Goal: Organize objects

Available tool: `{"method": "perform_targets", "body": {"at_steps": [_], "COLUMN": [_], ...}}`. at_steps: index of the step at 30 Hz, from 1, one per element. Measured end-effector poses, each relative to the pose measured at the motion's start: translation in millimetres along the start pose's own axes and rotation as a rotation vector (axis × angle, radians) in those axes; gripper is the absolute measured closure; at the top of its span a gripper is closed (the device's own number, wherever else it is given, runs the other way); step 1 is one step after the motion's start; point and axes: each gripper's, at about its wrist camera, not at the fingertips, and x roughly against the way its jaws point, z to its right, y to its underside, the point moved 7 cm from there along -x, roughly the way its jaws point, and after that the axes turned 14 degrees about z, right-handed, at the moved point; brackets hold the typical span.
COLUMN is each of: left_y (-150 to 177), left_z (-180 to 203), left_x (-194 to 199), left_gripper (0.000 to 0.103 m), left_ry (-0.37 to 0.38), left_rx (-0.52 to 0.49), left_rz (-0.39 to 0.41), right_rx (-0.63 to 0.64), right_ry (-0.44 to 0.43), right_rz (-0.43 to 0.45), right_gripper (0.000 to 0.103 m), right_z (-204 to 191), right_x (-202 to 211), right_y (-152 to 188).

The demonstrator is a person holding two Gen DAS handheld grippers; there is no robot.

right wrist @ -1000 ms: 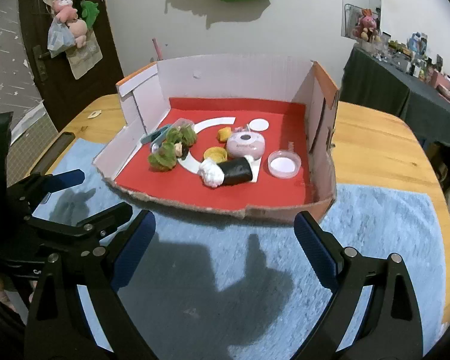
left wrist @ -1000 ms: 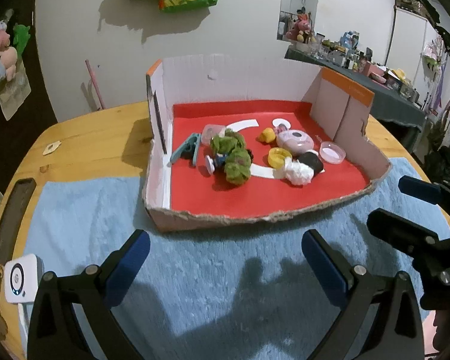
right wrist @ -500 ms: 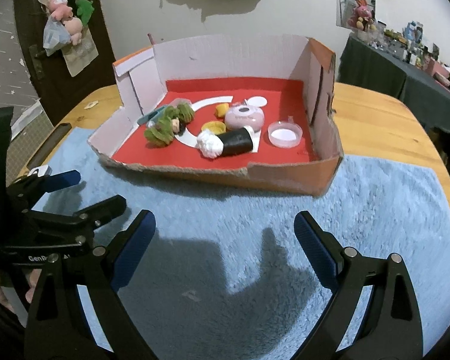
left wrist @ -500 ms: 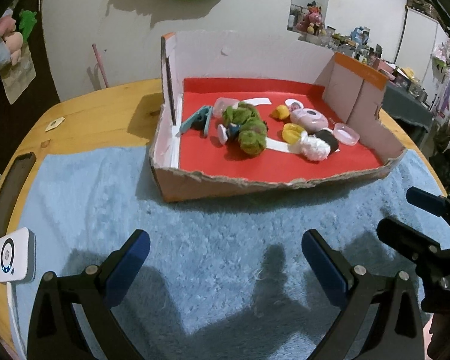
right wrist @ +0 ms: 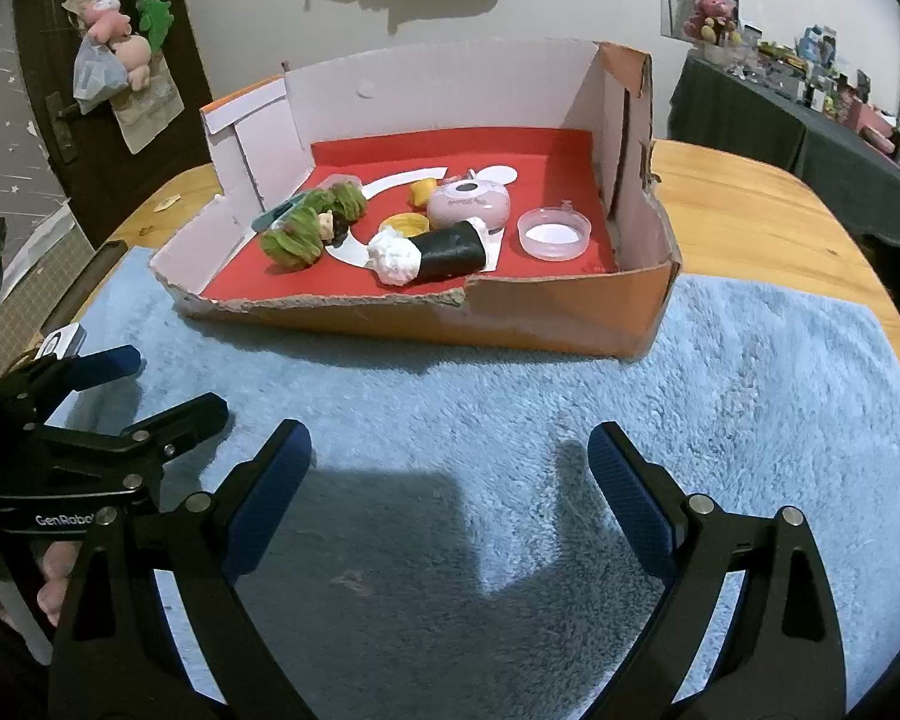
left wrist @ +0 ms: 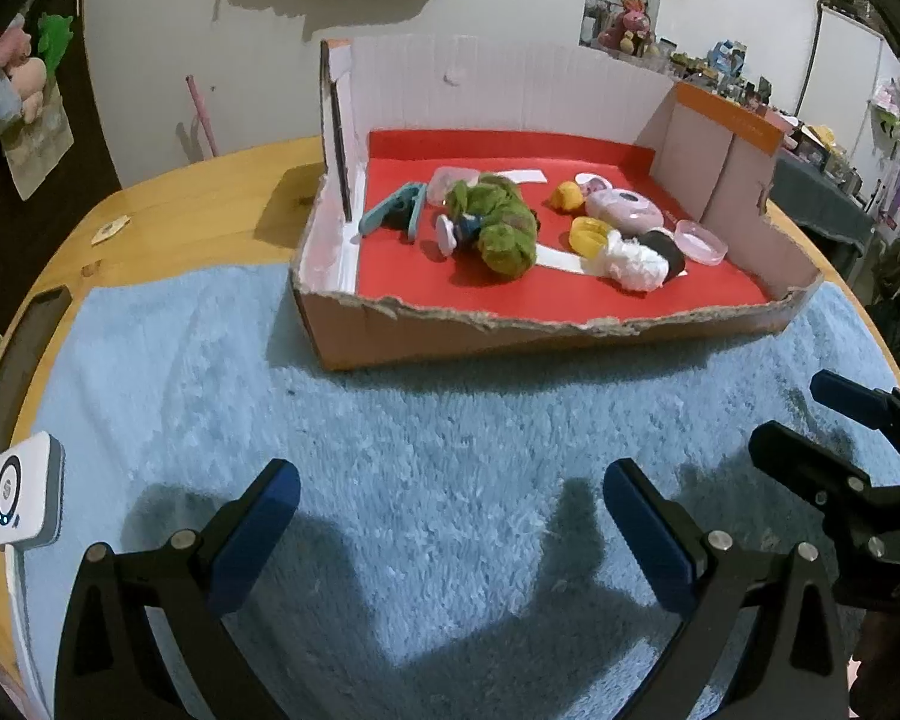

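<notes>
Small toys clustered in cardboard box [right wrist: 558, 324] w/ red floor, box on blue towel [right wrist: 750, 396], wooden table [right wrist: 750, 192] beneath. Left gripper [left wrist: 450, 516] and right gripper [right wrist: 450, 468] both spread wide, empty, low over towel, short of box. Best approach prob over torn front wall, one item per grab. Green plush [left wrist: 501, 222] hides smaller bits; pile contents hard to ID.

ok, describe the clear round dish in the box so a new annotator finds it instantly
Start at the cardboard box with the red floor on the blue towel. Look by its tall right wall: the clear round dish sits apart from the pile, right of the black roll. It alone is see-through, shallow, with a white bottom.
</notes>
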Motion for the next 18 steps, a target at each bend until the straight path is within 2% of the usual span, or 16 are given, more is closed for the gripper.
{"method": "perform_targets", "body": {"at_steps": [9,18], "left_y": [6,6], "left_z": [1,1], "left_x": [-5,-6], "left_gripper": [0.000,0.000], "left_ry": [-0.032,-0.027], "left_rx": [-0.024,-0.020], "left_rz": [-0.033,-0.037], "right_rx": [-0.002,-0.009], "right_ry": [0.007,0.008], "right_rz": [-0.018,-0.022], "right_gripper": [0.008,0.008], "right_z": [4,6], "right_x": [-6,-8], "right_y": [8,11]}}
